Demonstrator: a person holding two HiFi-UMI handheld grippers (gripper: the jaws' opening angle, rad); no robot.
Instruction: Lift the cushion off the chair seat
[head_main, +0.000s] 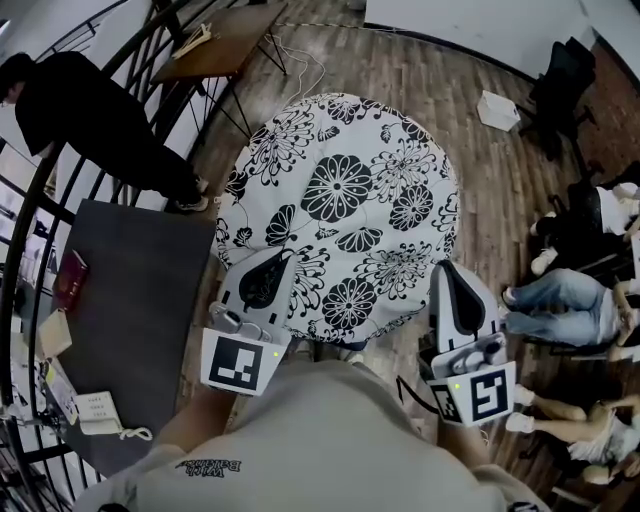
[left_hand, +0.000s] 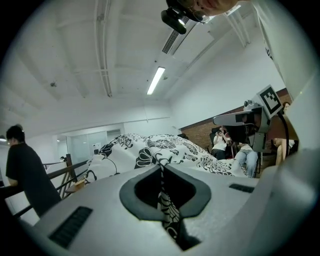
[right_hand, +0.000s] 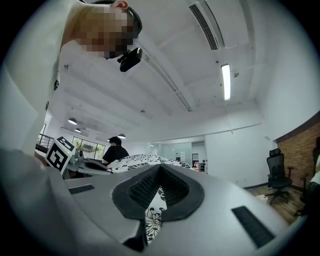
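The round cushion (head_main: 350, 200), white with black flowers, hangs spread out in front of me over the wooden floor; the chair seat is hidden beneath it. At the cushion's near left edge my left gripper (head_main: 285, 257) is shut on the fabric. In the left gripper view a fold of the cushion (left_hand: 167, 205) runs between the closed jaws of that gripper (left_hand: 161, 169). At the near right edge my right gripper (head_main: 441, 266) is also shut on it. In the right gripper view a strip of the cushion (right_hand: 152, 212) is pinched inside the right gripper (right_hand: 159, 171).
A person in black (head_main: 90, 120) stands at the upper left by a curved black railing (head_main: 40, 230). A dark grey surface (head_main: 130, 300) with a red booklet (head_main: 70, 278) lies left. Seated people (head_main: 570, 300) are at the right, a wooden table (head_main: 220, 40) behind.
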